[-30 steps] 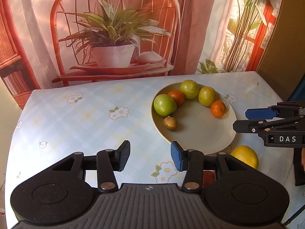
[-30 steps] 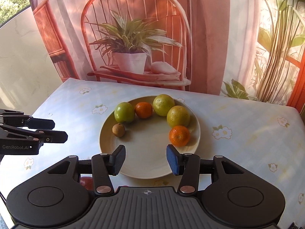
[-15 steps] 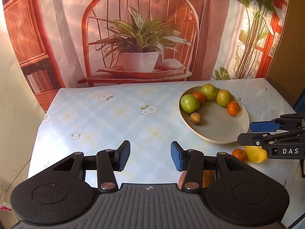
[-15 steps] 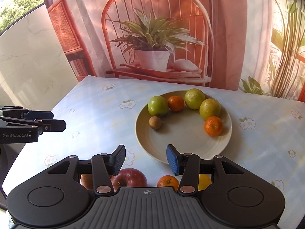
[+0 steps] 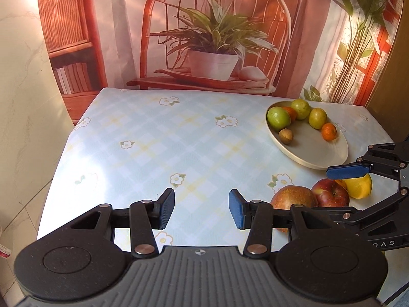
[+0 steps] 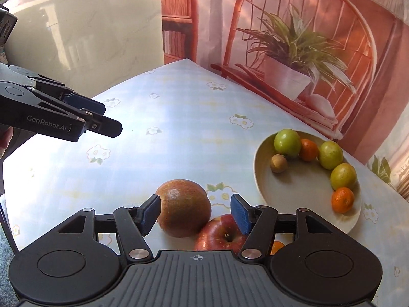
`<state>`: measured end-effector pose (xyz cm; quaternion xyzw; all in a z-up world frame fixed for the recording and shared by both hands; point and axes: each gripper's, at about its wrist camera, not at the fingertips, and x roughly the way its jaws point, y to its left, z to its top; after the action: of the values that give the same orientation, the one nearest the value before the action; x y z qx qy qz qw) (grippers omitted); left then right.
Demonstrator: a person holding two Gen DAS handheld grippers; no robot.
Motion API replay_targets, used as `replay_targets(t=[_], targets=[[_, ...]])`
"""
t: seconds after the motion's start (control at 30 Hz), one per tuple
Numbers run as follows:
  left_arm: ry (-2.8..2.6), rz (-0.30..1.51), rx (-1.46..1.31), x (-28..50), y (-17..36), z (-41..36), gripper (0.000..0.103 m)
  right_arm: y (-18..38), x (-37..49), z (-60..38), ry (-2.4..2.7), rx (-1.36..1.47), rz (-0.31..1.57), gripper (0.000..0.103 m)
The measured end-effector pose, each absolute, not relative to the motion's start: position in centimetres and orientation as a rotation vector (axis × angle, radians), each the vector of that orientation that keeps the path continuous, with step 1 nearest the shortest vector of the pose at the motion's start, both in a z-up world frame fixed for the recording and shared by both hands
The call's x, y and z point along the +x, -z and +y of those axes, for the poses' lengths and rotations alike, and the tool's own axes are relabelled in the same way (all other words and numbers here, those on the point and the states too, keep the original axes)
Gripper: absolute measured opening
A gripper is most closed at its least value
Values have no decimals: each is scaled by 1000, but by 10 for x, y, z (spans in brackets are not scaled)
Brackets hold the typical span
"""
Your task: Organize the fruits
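— Both views have swung since a second ago: the round cream plate (image 6: 265, 192) that filled the middle then now sits off to the right, and loose fruit on the table has come into sight near the camera.

— What about the right gripper (image 6: 195, 213)?

— Its jaws have just been opening. They stand apart above the large russet-brown round fruit (image 6: 182, 207) and the shiny red apple (image 6: 219, 232), gripping neither; whether the left pad touches the brown fruit, I cannot tell.

— And the left gripper (image 5: 202, 208)?

— Released too, with only the pale blue flowered tablecloth (image 5: 179, 140) beneath the gap.

— Where are the other fruits?

— Three green fruits, two small orange mandarins and a little brown one lie on the plate. A yellow lemon (image 5: 359, 185) rests on the cloth beside the apple, below the plate.
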<state>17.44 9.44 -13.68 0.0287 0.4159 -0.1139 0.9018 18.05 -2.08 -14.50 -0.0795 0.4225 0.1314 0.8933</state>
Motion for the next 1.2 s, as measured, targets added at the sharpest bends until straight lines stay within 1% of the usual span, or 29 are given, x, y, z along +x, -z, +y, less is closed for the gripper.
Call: replay_targets(t=[0.17, 0.37, 0.4, 0.43, 0.5, 0.6, 0.93, 1.03, 1.2], targets=[[235, 889, -23, 174, 150, 110, 49, 156, 186, 0, -315, -296, 911, 60], [242, 898, -49, 172, 159, 117, 49, 170, 196, 13, -341, -357, 951, 59], [243, 899, -52, 171, 160, 118, 49, 171, 198, 15, -338, -373, 955, 57], [245, 900, -55, 170, 161, 119, 48, 172, 198, 16, -333, -389, 957, 53], [246, 898, -59, 170, 161, 120, 48, 172, 200, 16, -333, -397, 957, 52], [247, 893, -65, 170, 160, 122, 47, 169, 204, 12, -327, -334, 965, 50], [223, 861, -68, 172, 148, 130, 47, 172, 227, -6, -381, 81, 1019, 50], [222, 858, -72, 173, 147, 129, 47, 173, 231, -18, -374, 150, 1037, 51], [233, 864, -77, 176, 149, 124, 47, 167, 229, -38, -311, 191, 1008, 51]])
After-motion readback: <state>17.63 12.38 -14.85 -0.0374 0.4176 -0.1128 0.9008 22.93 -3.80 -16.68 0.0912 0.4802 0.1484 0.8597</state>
